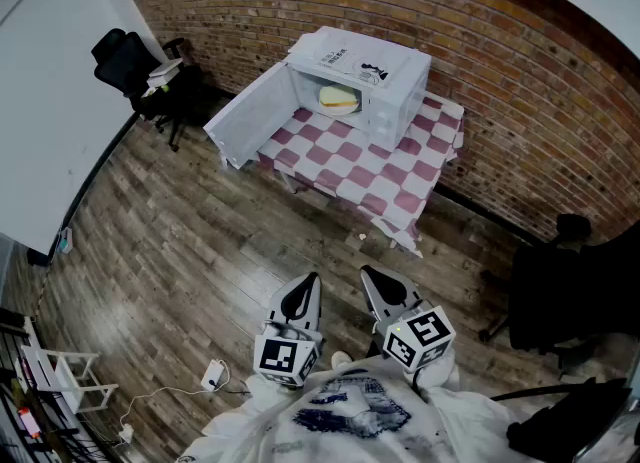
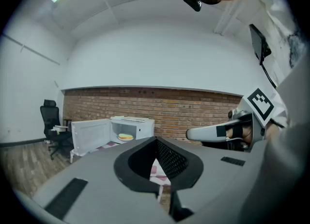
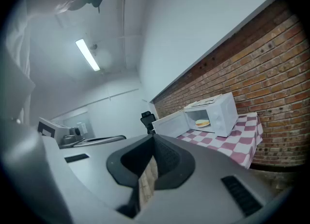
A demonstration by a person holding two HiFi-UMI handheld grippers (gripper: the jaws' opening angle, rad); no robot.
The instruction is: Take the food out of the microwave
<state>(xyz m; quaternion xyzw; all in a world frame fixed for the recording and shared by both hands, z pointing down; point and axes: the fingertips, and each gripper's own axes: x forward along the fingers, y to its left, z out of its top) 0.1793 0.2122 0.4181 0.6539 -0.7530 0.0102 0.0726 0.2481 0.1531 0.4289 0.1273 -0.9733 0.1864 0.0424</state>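
Note:
A white microwave point(image 1: 375, 86) stands on a table with a red-and-white checked cloth point(image 1: 400, 176), against the brick wall. Its door point(image 1: 245, 121) hangs wide open to the left. Inside lies the food point(image 1: 338, 99), a yellowish bun on a plate, also seen in the left gripper view point(image 2: 125, 137) and the right gripper view point(image 3: 202, 123). Both grippers are held close to the person's body, well short of the table. My left gripper point(image 1: 311, 278) and right gripper point(image 1: 367, 272) point toward the microwave, each shut and holding nothing.
A black office chair point(image 1: 125, 56) stands at the back left by the wall, and another dark chair point(image 1: 560, 286) at the right. A white power strip point(image 1: 213, 378) with cable lies on the wooden floor near the person's feet. A small white rack point(image 1: 55, 371) sits bottom left.

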